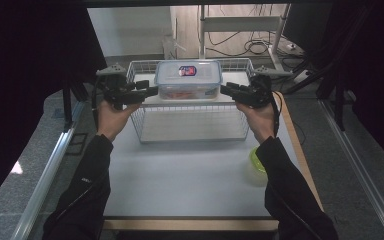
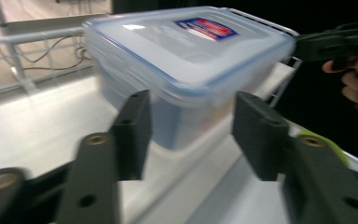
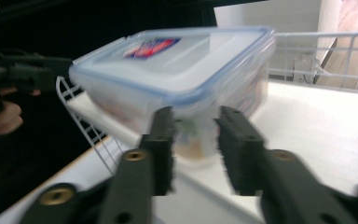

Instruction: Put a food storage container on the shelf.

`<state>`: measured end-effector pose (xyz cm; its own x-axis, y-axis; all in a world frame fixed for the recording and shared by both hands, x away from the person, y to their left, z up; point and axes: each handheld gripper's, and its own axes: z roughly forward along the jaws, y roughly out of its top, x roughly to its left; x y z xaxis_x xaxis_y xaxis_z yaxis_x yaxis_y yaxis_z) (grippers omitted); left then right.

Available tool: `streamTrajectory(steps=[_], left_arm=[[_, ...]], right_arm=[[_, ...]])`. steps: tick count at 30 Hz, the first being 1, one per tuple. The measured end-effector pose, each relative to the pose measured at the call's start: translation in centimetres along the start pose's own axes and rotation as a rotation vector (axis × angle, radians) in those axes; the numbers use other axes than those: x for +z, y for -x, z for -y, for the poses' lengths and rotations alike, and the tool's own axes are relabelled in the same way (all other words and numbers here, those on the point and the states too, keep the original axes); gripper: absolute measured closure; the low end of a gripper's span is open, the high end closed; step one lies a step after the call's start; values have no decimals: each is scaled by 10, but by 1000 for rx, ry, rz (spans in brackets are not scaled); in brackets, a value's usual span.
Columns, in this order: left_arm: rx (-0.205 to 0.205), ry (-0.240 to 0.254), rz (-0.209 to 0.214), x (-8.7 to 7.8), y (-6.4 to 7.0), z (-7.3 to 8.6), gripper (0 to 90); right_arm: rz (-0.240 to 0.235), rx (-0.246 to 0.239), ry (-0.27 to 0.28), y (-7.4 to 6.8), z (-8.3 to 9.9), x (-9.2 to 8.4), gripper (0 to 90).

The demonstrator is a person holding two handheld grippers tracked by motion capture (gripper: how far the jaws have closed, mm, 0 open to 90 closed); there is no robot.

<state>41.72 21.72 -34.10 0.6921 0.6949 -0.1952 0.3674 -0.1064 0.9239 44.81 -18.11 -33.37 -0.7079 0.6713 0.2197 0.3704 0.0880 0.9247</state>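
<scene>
Now both grippers at lidded container above basket.

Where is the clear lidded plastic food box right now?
In the high view the clear plastic food box with a blue-rimmed lid sits at the far end of the white wire basket, between the left claw and right claw.

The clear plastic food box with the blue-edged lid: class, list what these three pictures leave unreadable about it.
- Label on the clear plastic food box: too small in the high view, motion-blurred in both gripper views.
- Contents: an orange smear behind cloudy walls.
- Whether the left gripper and right gripper touch it: blurred.
- Green-lidded tub: partly behind the right sleeve.
</scene>
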Motion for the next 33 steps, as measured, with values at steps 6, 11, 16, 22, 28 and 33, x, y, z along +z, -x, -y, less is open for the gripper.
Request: streamTrajectory(steps=[6,11,16,22,28,33], left_arm=[[35,-31,6,11,14,12,748],[31,-48,-31,26,13,9,801],[20,-63,-50,36,7,7,808],[13,-75,-64,44,2,6,795],[18,-85,-68,48,3,5,789],[46,-77,-48,44,12,9,746]], right_arm=[[-33,-56,-43,-13,15,10,860],[-25,-53,-49,-14,15,23,878],[-6,-32,-43,-7,14,27,884],[25,5,-30,7,13,30,879],[39,27,-29,13,13,32,875],[38,4,-36,8,14,29,847]])
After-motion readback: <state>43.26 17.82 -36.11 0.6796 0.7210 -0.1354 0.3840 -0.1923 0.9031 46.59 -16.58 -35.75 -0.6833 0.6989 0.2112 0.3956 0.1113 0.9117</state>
